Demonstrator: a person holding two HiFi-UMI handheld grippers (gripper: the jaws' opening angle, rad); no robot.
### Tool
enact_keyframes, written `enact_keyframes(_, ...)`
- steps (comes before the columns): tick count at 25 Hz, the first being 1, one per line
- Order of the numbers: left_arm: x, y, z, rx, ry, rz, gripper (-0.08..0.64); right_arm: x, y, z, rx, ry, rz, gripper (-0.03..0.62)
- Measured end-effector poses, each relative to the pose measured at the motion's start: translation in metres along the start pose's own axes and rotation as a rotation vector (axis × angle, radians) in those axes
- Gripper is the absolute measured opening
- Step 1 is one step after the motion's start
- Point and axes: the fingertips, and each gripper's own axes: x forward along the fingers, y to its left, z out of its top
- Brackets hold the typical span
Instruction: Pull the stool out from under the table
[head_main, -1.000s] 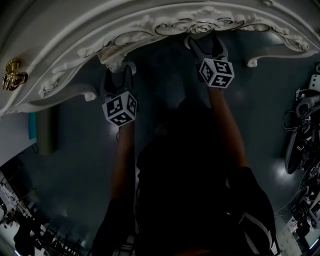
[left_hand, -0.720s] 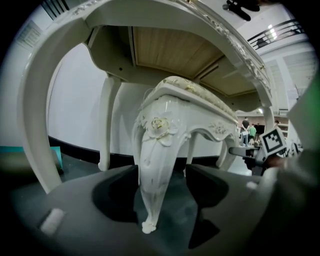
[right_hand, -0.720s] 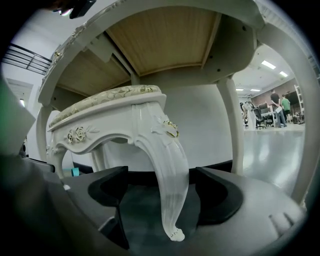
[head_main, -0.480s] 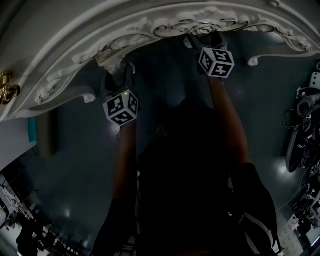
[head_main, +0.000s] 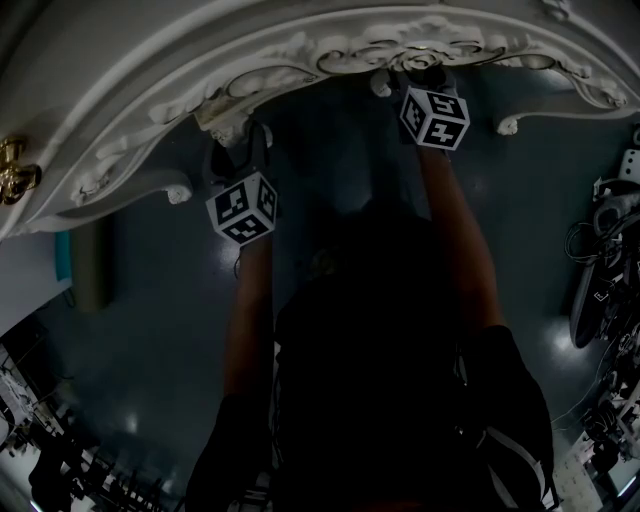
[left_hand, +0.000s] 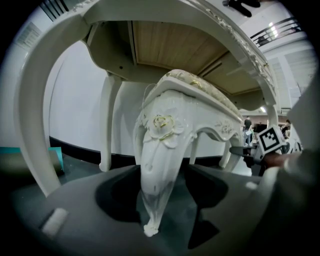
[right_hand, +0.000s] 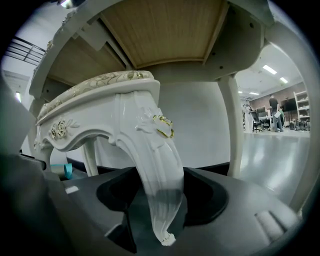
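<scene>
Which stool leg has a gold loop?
The right front leg, as the person faces it; the left front leg carries a carved rose instead.

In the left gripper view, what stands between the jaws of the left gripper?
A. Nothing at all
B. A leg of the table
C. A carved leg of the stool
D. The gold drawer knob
C: the left gripper has the stool leg, carved with a rose, right between its jaws; the table leg stands farther back.
</scene>
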Motion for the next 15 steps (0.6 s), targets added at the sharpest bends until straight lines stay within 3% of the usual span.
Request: enact_keyframes(15,0.0044,0.0052,-0.0008,-0.003,-0.015,0.03,0.229,-0.0023,-0.0012,-0.0026,-0.005,0.019,0.0,0.261)
